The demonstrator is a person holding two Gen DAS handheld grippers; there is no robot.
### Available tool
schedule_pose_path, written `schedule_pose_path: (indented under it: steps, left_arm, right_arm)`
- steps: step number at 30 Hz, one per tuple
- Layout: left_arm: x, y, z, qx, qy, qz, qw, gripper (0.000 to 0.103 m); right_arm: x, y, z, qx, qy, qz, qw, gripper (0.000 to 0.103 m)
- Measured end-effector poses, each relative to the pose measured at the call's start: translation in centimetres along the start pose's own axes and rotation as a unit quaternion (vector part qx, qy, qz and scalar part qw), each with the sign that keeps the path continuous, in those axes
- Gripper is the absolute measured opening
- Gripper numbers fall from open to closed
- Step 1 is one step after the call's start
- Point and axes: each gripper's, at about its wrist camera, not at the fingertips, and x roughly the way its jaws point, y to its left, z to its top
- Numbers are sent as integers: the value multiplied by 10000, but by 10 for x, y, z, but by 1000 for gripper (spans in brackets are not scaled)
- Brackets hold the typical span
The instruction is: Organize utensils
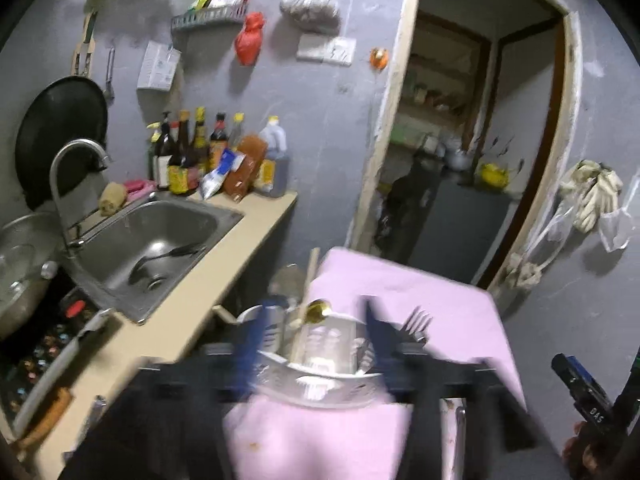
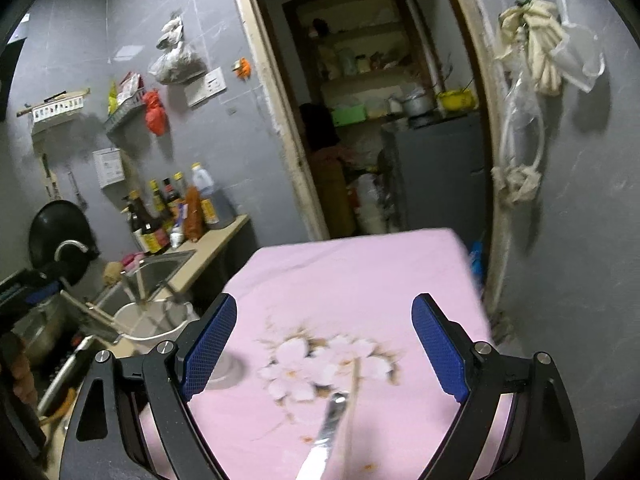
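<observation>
Steel holder (image 1: pixel 320 376) tips if we slip.
Our left gripper (image 1: pixel 316 340) clamps its rim over the pink tabletop (image 1: pixel 420 292); fork (image 1: pixel 416 322) could spill; right gripper (image 2: pixel 324 344) gapes wide, empty.

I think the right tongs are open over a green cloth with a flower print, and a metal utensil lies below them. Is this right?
Not quite: the cloth is pink, not green, as the right wrist view shows. The rest holds: the right tongs are open above its flower print, and a metal utensil lies below them.
</observation>
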Motion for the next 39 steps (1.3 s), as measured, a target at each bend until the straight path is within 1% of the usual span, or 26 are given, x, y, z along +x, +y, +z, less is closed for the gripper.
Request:
schedule_pose_path:
  steps: [1,2,6,9,12,16,19,22,26,28,31,33,35,37,38,39]
  left_arm:
    - [-4,-6,-4,12,-242,-90,9997,65]
    - [-6,-11,-6,58,-356,-177,9992,66]
    - [-2,-39,-14,335,-509,-465,9971,67]
    - [-1,-59,-19,487,-643,-682,9944,73]
    - [2,-74,-27,554,-704,-904,9919,75]
    - [11,-92,-43,675,-631,-1190,9886,77]
    - [19,-101,-59,791,-549,-1316,9866,79]
    - [33,-109,-77,949,-362,-1404,9849,79]
    - [54,-116,-100,1083,28,-1556,9819,79]
    - [66,-120,-111,1146,320,-1660,9789,79]
    - [81,-124,-124,1127,760,-1862,9731,79]
    - [97,-126,-133,1004,1260,-2069,9650,78]
    - [108,-128,-143,901,1573,-2128,9601,78]
    - [120,-131,-156,875,1890,-2136,9545,78]
    - [124,-132,-160,866,2007,-2142,9520,76]
    - [129,-134,-166,847,2165,-2154,9485,73]
  right_arm:
    - [-2,-2,3,-47,-43,-55,10000,86]
    - [-3,-3,6,-105,-95,-109,9998,86]
    - [-12,-7,18,-236,-282,-214,9991,86]
    - [-16,-11,22,-325,-351,-243,9986,86]
    - [-17,-15,22,-378,-380,-274,9982,86]
    - [-12,-24,14,-443,-354,-322,9979,86]
    - [-4,-31,6,-477,-307,-336,9978,86]
    - [5,-38,-2,-454,-218,-318,9982,86]
    - [24,-50,-15,-382,27,-216,9990,86]
    - [35,-57,-23,-307,200,-140,9992,86]
    - [58,-70,-37,-208,612,-60,9979,86]
    - [72,-78,-48,-182,851,-21,9962,85]
    - [82,-81,-56,-193,1009,114,9946,80]
    - [94,-83,-65,-210,1230,277,9918,69]
    - [99,-83,-68,-212,1309,347,9906,66]
    - [105,-83,-71,-232,1409,431,9888,60]
